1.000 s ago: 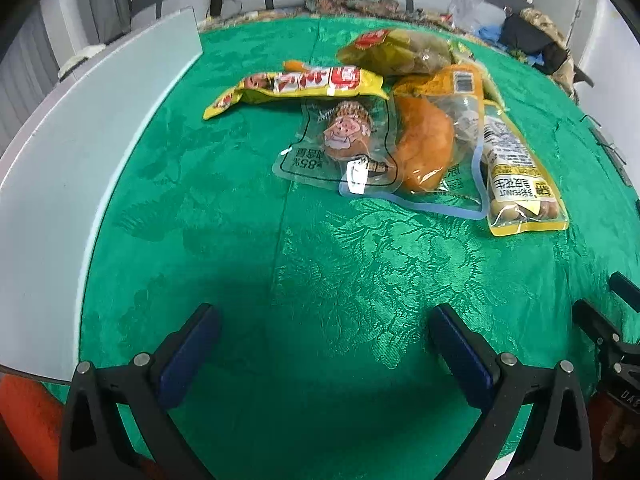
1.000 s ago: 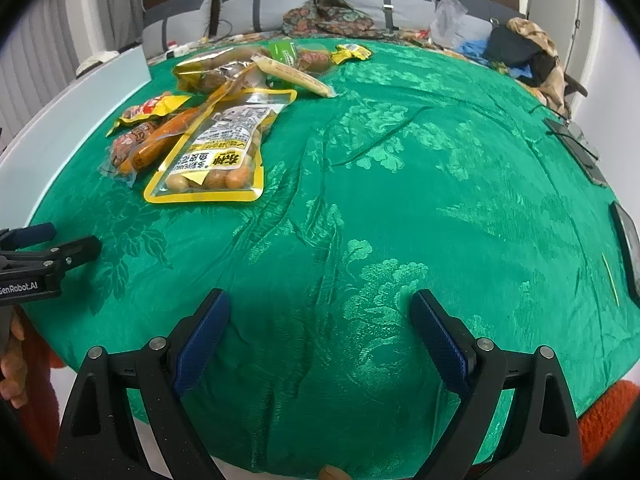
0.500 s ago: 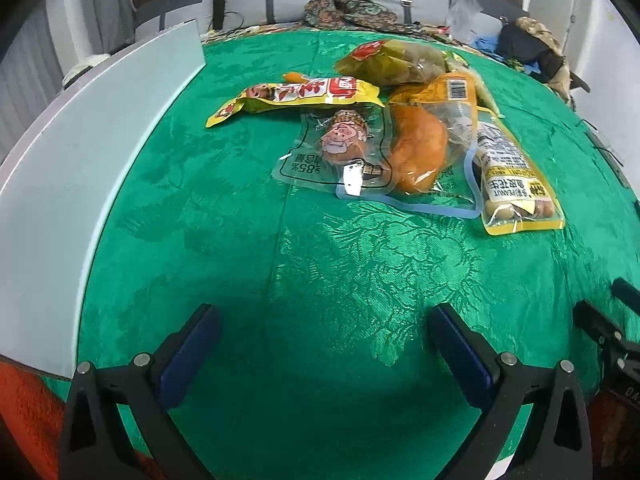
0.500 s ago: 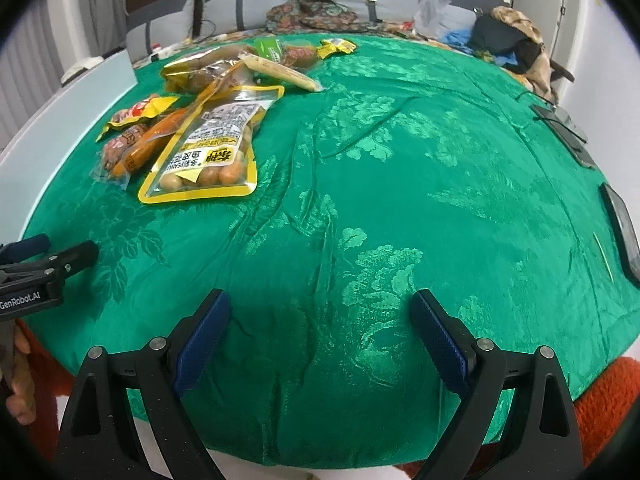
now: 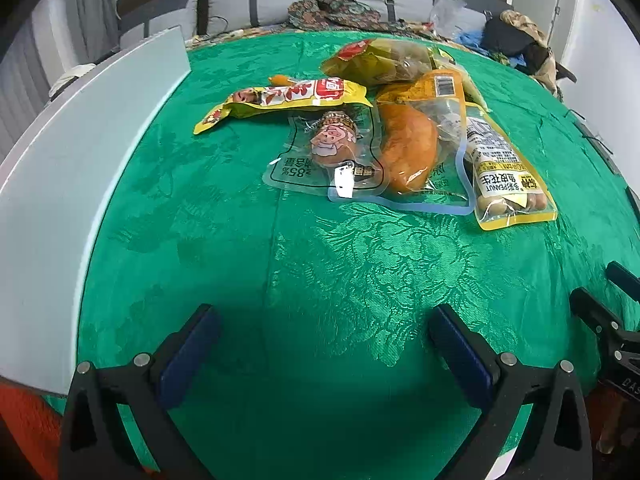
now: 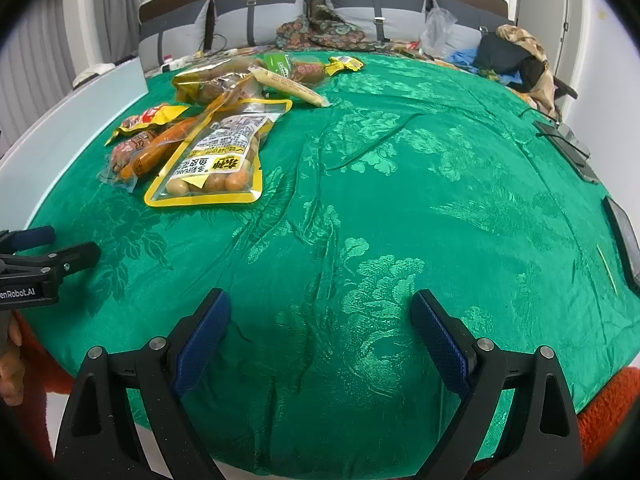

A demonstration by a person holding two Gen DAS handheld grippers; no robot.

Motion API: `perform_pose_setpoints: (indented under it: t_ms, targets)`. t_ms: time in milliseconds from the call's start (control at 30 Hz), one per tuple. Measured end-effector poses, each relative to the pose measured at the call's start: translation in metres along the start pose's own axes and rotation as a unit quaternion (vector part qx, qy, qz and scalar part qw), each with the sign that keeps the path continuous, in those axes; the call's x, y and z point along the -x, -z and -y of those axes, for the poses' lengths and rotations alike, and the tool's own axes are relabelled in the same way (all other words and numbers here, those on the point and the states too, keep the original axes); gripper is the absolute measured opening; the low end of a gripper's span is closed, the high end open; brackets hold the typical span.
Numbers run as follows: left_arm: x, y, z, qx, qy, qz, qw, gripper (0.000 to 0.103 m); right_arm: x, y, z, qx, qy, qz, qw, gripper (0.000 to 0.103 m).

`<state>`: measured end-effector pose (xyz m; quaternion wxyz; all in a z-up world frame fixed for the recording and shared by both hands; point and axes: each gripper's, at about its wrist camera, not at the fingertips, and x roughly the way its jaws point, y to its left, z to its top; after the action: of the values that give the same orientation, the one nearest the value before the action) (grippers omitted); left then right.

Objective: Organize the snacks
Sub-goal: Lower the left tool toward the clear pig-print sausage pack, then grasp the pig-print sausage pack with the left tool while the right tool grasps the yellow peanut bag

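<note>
A pile of snack packs lies on the green tablecloth [image 5: 320, 264]. In the left wrist view I see a yellow-red pack [image 5: 288, 98], a clear sausage pack with a pig face [image 5: 332, 148], an orange bread pack [image 5: 412, 148] and a yellow peanut pack [image 5: 504, 176]. The peanut pack [image 6: 212, 164] also shows at upper left in the right wrist view. My left gripper [image 5: 324, 344] hovers open over bare cloth, well short of the pile. My right gripper [image 6: 320, 328] is open too, empty, far right of the snacks.
A white panel [image 5: 80, 184] runs along the table's left edge. Dark flat devices [image 6: 568, 144] lie at the right rim. Cushioned seats [image 6: 256, 16] and clothes [image 6: 516, 56] sit behind the table. More packs [image 6: 288, 76] lie at the pile's far end.
Both cameras have tilted up and pulled back slightly, so the snacks sit lower in view. Both grippers stay open and no snack has moved.
</note>
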<state>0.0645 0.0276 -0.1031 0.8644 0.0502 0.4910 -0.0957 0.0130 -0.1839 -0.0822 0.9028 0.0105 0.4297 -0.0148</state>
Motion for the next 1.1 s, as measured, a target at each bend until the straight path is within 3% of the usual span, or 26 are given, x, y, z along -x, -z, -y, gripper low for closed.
perform_pose_setpoints:
  t_ms: [133,233,367,467,533,600,800,900,1100]
  targets:
    - [-0.002,-0.023,-0.011,0.013,0.035,-0.040,0.9985,0.103,0.000,0.000,0.000,0.001,0.000,-0.001,1.000,0.094]
    - [0.008,-0.057,-0.022,0.037,0.076,-0.024,0.9961,0.103,0.000,0.000,0.000,0.002,-0.001,0.000,1.000,0.094]
    - [-0.007,-0.109,-0.018,0.025,0.092,-0.028,0.9951,0.103,0.000,0.000,0.000,0.004,-0.001,-0.001,1.000,0.094]
    - [-0.039,-0.129,-0.019,0.029,0.071,-0.058,0.9954,0.088,-0.001,0.000,0.000,0.003,-0.001,-0.002,1.000,0.094]
    - [-0.055,-0.129,-0.023,0.037,0.070,-0.075,0.9940,0.072,-0.001,0.000,0.000,0.004,-0.001,-0.002,1.000,0.094]
    - [-0.053,-0.124,-0.029,0.045,0.079,-0.065,0.9938,0.072,-0.001,0.000,0.000,0.004,-0.001,-0.003,1.000,0.094]
    - [-0.027,-0.077,-0.046,0.020,0.080,-0.085,0.9929,0.071,-0.001,0.000,0.000,0.004,-0.001,-0.003,1.000,0.094]
    - [-0.020,-0.064,-0.052,0.003,0.077,-0.098,0.9922,0.076,-0.001,0.000,0.000,0.003,-0.001,-0.004,1.000,0.095]
    - [-0.029,-0.058,-0.032,-0.064,0.022,-0.112,0.9915,0.092,-0.001,0.000,0.000,0.004,-0.001,-0.003,1.000,0.095]
